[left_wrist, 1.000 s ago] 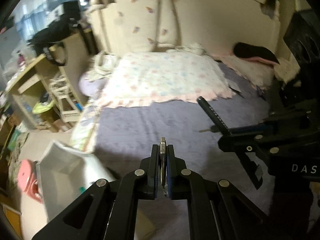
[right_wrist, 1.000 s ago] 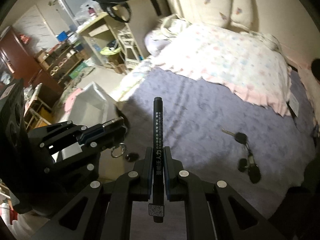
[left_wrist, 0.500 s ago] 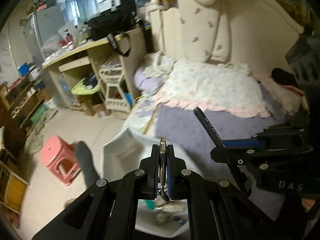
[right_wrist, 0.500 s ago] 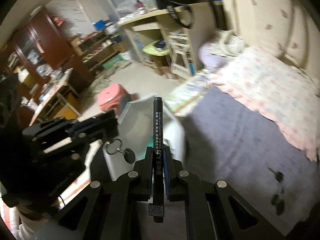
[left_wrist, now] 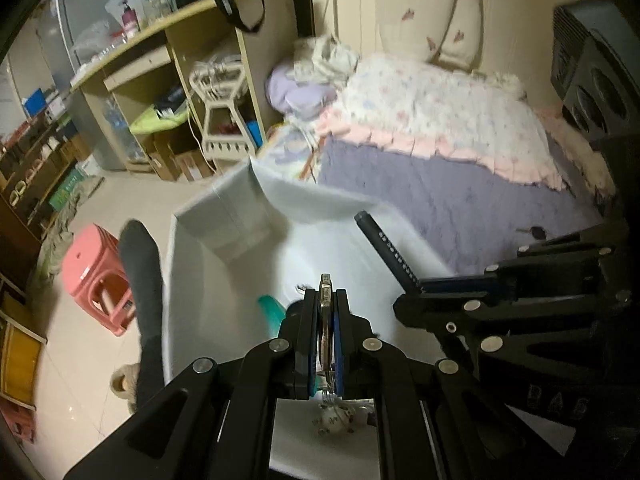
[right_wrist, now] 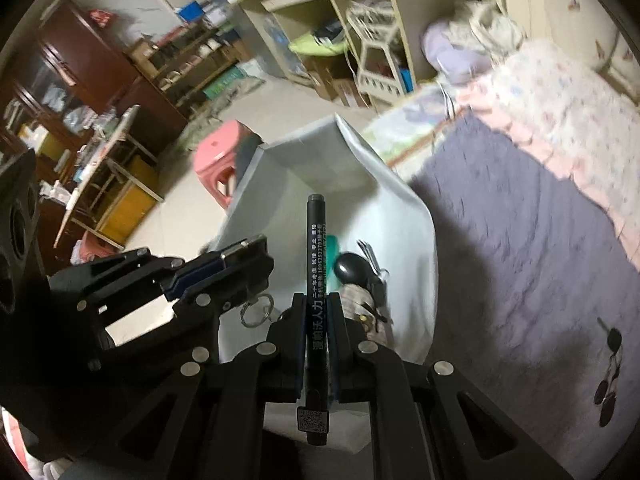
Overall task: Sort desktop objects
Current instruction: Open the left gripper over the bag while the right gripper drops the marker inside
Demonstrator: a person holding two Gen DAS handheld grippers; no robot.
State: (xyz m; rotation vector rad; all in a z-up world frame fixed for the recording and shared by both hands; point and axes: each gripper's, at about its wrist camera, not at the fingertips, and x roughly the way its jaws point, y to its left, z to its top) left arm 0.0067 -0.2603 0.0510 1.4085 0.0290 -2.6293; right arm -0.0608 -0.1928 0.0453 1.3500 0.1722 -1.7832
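Note:
My left gripper [left_wrist: 325, 300] is shut on a metal key [left_wrist: 325, 286] with a key ring [right_wrist: 257, 311] hanging under it, held over the white storage box [left_wrist: 208, 280]. My right gripper [right_wrist: 316, 300] is shut on a black marker pen [right_wrist: 316, 256] that points forward over the same box [right_wrist: 404, 216]. The right gripper also shows in the left wrist view [left_wrist: 420, 288], close beside the left one. Inside the box lie a teal object [right_wrist: 331, 252], a black round object [right_wrist: 349, 267] and other small items. A bunch of black keys [right_wrist: 610, 372] lies on the purple bedspread [right_wrist: 540, 260].
The box stands at the bed's edge. A pink plastic stool [left_wrist: 98, 276] stands on the tiled floor, with a dark-socked leg [left_wrist: 144, 276] beside the box. A wooden desk with shelves [left_wrist: 168, 92] and a white rack [left_wrist: 224, 120] stand behind. A floral quilt [left_wrist: 436, 108] covers the bed's far part.
Both grippers have swung left from over the bed to above the white box, still holding the key and the marker. The box now fills the middle of both views.

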